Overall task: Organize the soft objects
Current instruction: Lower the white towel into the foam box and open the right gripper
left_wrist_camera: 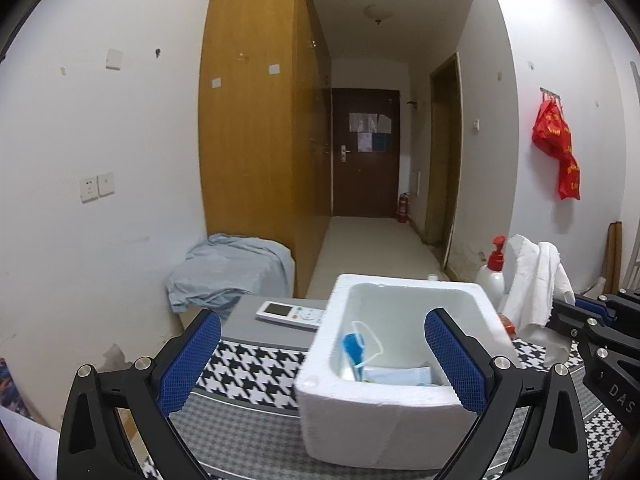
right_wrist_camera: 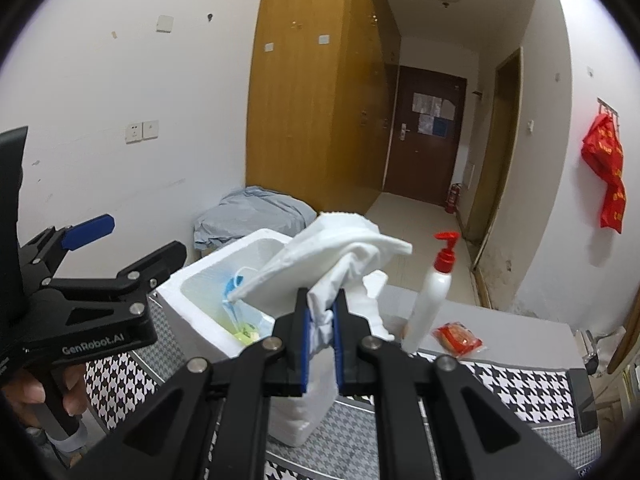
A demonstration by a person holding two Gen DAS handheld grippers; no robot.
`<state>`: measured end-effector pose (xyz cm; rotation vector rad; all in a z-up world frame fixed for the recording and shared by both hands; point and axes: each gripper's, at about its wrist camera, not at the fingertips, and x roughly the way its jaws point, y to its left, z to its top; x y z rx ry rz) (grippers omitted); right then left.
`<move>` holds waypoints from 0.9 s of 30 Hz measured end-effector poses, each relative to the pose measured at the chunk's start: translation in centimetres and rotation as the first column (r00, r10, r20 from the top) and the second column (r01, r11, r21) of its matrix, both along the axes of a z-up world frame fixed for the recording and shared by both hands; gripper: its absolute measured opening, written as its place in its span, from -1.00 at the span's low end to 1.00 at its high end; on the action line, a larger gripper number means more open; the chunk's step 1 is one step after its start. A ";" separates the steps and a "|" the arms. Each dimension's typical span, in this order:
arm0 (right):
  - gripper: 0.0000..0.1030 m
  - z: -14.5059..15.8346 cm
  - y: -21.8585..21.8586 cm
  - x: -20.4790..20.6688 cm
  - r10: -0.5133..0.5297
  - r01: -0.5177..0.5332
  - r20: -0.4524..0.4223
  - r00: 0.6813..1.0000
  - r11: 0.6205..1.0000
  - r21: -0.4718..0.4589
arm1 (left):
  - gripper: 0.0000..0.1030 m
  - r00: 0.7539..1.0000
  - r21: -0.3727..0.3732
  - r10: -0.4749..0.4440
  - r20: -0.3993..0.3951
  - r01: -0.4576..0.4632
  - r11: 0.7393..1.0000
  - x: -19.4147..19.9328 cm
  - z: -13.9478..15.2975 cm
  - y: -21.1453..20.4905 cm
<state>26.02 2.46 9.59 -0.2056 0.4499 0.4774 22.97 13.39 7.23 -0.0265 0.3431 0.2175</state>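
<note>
A white foam box (left_wrist_camera: 384,412) stands on the houndstooth cloth (left_wrist_camera: 256,364); it also shows in the right wrist view (right_wrist_camera: 208,276). Inside lie a blue face mask (left_wrist_camera: 354,350) and a flat packet (left_wrist_camera: 400,376). My left gripper (left_wrist_camera: 324,360) is open and empty, its blue pads either side of the box's near left part. My right gripper (right_wrist_camera: 321,320) is shut on a white cloth (right_wrist_camera: 340,256), held up just right of the box; the cloth shows in the left wrist view (left_wrist_camera: 536,280) beside the right gripper (left_wrist_camera: 576,312).
A white pump bottle with a red top (right_wrist_camera: 434,292) and a red snack packet (right_wrist_camera: 458,338) stand right of the box. A white remote (left_wrist_camera: 290,314) lies behind the box. A blue-grey sheet (left_wrist_camera: 228,268) covers something by the wardrobe (left_wrist_camera: 256,120).
</note>
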 end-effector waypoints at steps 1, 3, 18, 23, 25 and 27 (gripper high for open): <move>-0.76 -0.1 0.4 0.1 0.004 -0.004 0.000 1.000 1.000 -0.002 | 0.98 1.000 0.002 0.003 0.001 -0.003 1.000 -0.1 0.0 0.2; -0.76 -0.2 1.1 0.2 0.010 -0.010 -0.003 1.000 1.000 -0.006 | 0.98 1.000 0.004 0.013 -0.002 -0.013 1.000 -0.2 -0.1 0.6; -0.75 -1.5 3.4 3.6 0.015 -0.017 -0.062 0.998 0.999 -0.037 | 0.98 0.999 -0.005 0.052 -0.003 -0.052 0.999 -0.9 -0.5 2.8; -0.06 -1.9 3.9 3.9 0.017 -0.020 -0.071 0.997 0.999 -0.040 | 0.98 0.998 -0.002 0.061 -0.004 -0.061 0.998 -0.8 -0.8 3.0; 0.29 -1.8 4.0 3.7 0.008 -0.010 -0.059 0.998 0.999 -0.035 | 0.98 0.998 -0.005 0.057 -0.009 -0.057 0.998 -0.6 -0.9 3.1; 0.32 -1.7 3.8 3.5 0.013 -0.015 -0.055 0.998 0.999 -0.032 | 0.98 0.998 -0.006 0.057 -0.009 -0.057 0.998 -0.5 -0.9 3.1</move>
